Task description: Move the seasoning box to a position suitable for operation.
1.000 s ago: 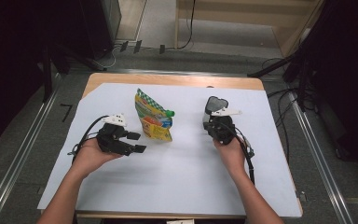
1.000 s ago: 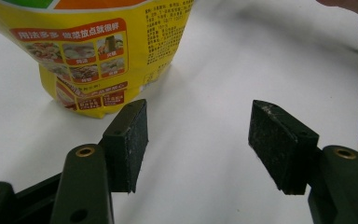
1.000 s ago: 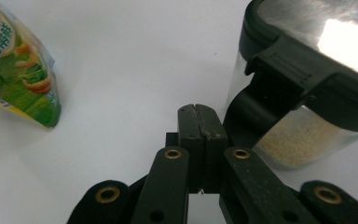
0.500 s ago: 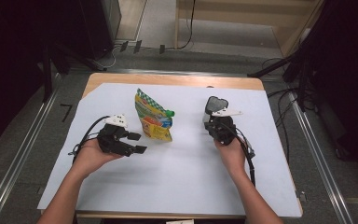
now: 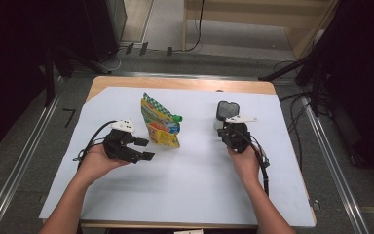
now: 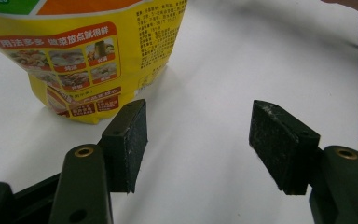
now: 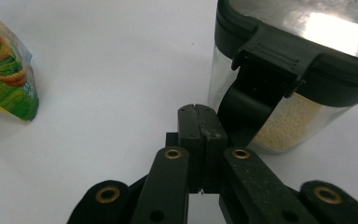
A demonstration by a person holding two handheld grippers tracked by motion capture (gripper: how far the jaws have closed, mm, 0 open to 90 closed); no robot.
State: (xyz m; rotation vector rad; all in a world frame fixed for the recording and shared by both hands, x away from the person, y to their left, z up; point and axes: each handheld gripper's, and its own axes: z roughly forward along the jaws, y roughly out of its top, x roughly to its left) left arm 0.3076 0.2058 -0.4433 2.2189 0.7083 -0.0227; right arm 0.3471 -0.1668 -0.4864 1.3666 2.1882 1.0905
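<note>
The left gripper point(image 6: 198, 144) has its fingers point(image 6: 129, 140) spread wide with nothing between them, only bare white surface point(image 6: 223, 60) showing in the gap. Just ahead and off to one side stands the yellow seasoning pouch point(image 6: 88, 56), upright, its lower corner near one finger but not touching it. The right gripper point(image 7: 199, 135) has its fingers pressed flat together, holding nothing, their tips just in front of the latch of a clear container point(image 7: 298, 93) with a black lid, part-filled with pale granules.

In the high view, the pouch point(image 5: 159, 122) stands left of centre on the surface, with the container point(image 5: 227, 113) well apart to its right; each gripper rests near its own object.

The step in hand looks like taking hold of the pouch. To do it well, the left gripper should swing so the pouch body sits squarely between the fingers, then close on a firm part below the green cap point(image 5: 177, 117) rather than the floppy edge, which could buckle or tip.
</note>
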